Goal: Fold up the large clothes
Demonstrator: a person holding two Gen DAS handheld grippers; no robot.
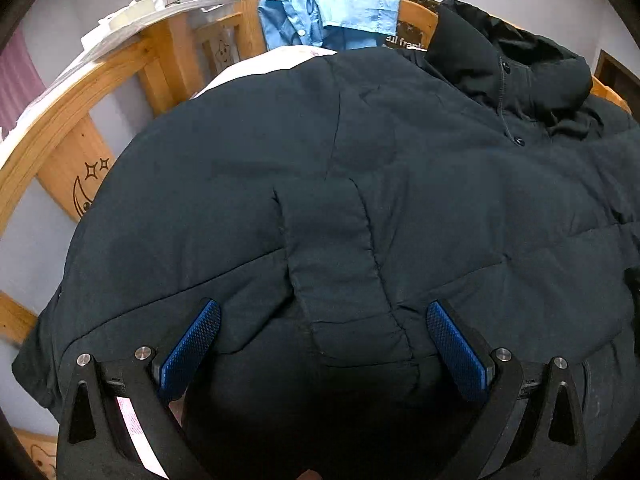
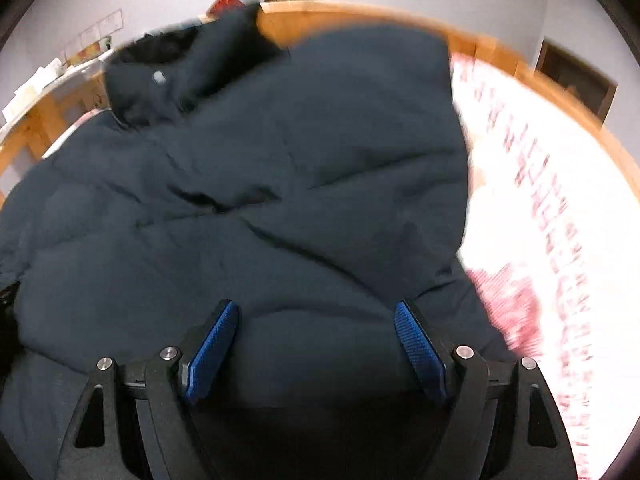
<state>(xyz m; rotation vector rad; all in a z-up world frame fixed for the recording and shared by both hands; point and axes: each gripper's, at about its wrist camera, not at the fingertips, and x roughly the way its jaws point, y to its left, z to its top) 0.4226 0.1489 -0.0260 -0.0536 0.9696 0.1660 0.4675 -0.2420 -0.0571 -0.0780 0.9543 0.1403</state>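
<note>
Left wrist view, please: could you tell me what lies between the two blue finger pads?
Only the dark padded jacket: its stitched pocket flap runs down between the open left gripper's fingers, in the left wrist view.

jacket (image 1: pixel 400 184) hem: cut off below | bedsheet (image 2: pixel 540 208): motion-blurred, print unreadable

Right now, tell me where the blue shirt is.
In the left wrist view the blue shirt hangs over the wooden bed rail at top centre, just beyond the dark jacket.

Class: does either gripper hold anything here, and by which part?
Nothing is held: the left gripper and right gripper are both open over the dark padded jacket.
</note>
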